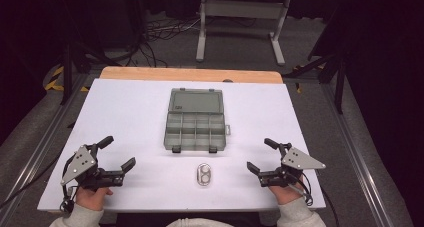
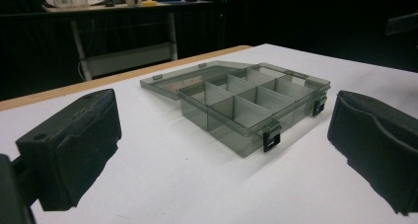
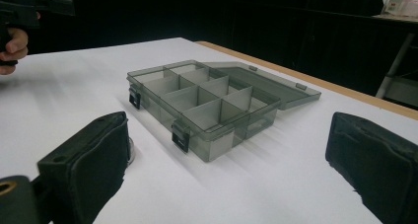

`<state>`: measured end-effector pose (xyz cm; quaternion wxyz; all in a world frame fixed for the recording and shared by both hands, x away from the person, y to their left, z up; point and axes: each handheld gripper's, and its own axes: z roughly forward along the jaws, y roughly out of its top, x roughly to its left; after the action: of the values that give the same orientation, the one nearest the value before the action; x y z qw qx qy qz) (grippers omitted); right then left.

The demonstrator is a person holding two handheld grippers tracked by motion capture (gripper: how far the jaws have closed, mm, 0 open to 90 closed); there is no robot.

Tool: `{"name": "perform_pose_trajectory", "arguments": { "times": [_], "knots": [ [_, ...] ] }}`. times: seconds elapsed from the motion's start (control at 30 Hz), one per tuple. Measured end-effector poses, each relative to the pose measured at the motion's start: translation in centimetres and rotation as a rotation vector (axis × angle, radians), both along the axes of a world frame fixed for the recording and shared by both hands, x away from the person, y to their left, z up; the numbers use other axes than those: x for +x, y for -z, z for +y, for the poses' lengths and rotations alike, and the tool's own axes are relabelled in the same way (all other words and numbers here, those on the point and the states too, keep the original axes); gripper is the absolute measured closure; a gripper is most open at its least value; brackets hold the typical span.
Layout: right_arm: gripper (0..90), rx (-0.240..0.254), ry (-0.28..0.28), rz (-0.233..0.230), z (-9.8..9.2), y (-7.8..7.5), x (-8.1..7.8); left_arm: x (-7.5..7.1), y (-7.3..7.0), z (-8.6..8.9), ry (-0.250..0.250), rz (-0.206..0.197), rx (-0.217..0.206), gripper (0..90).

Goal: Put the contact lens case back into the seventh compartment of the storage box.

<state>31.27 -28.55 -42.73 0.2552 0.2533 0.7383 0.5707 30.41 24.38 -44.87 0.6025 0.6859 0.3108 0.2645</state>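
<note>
Compartment box point(image 1: 196, 121) lies near the middle of the white table point(image 1: 125, 117), its smoky clear lid point(image 1: 196, 101) folded flat back on the far side and its divided tray facing up; every cell that shows looks bare. Two black latches point(image 1: 176, 149) hang off the near wall. Just beside that wall, toward the person, a small oval metal piece point(image 1: 204, 175) rests on the sheet, apart from the box.

Left gripper point(image 1: 116, 155) sits at the near left, right gripper point(image 1: 260, 157) at the near right, both well away from the box. Each has its jaws spread wide with nothing between the pads — the two gripper views look straight past the black pads point(image 2: 74, 145) to the box corner and latch point(image 3: 181, 135).

My reading is that the work has not begun, and the metal piece is the likely first pick, bound for a cell. To do that well, the nearer gripper should come down over it from above, with the pads straddling its narrow width rather than its length, since it looks flat, smooth and slippery. Close squarely, lift clear of the sheet, then carry it over the near wall — not through the latches — and release low in a cell so it does not bounce out.
</note>
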Motion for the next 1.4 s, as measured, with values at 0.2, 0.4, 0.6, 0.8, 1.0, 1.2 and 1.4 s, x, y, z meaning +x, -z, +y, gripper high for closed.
{"name": "perform_pose_trajectory", "arguments": {
  "times": [0.2, 0.4, 0.6, 0.8, 1.0, 1.2, 1.4],
  "knots": [
    [3.8, 0.0, 0.001, 0.0, -0.1, -0.1, -0.1, 0.0, 0.0, 0.0, -0.002, 0.0, -0.002, 0.4],
    [3.8, -0.005, 0.006, 0.009, -0.2, -0.2, 0.0, 0.0, 0.0, -0.1, 0.0, -0.001, 0.009, 0.3],
    [3.9, -0.011, -0.01, 0.015, 0.0, -0.3, 0.2, 0.0, 0.0, 0.1, -0.004, 0.001, 0.008, 0.3],
    [4.1, -0.034, -0.034, 0.026, 0.6, -0.6, 0.5, 0.0, 0.0, 0.1, -0.008, 0.005, 0.014, 0.3],
    [5.3, -0.09, -0.093, 0.05, 2.4, -1.9, 1.2, 0.0, 0.0, 0.0, -0.004, 0.003, 0.016, 0.3],
    [5.1, -0.106, -0.146, 0.045, 4.1, -2.5, 1.7, 0.0, 0.0, 0.0, -0.001, 0.004, 0.016, 0.3],
    [4.8, -0.104, -0.198, 0.045, 5.4, -3.0, 2.3, 0.0, 0.0, 0.0, 0.001, 0.002, 0.017, 0.3]
  ]
}}
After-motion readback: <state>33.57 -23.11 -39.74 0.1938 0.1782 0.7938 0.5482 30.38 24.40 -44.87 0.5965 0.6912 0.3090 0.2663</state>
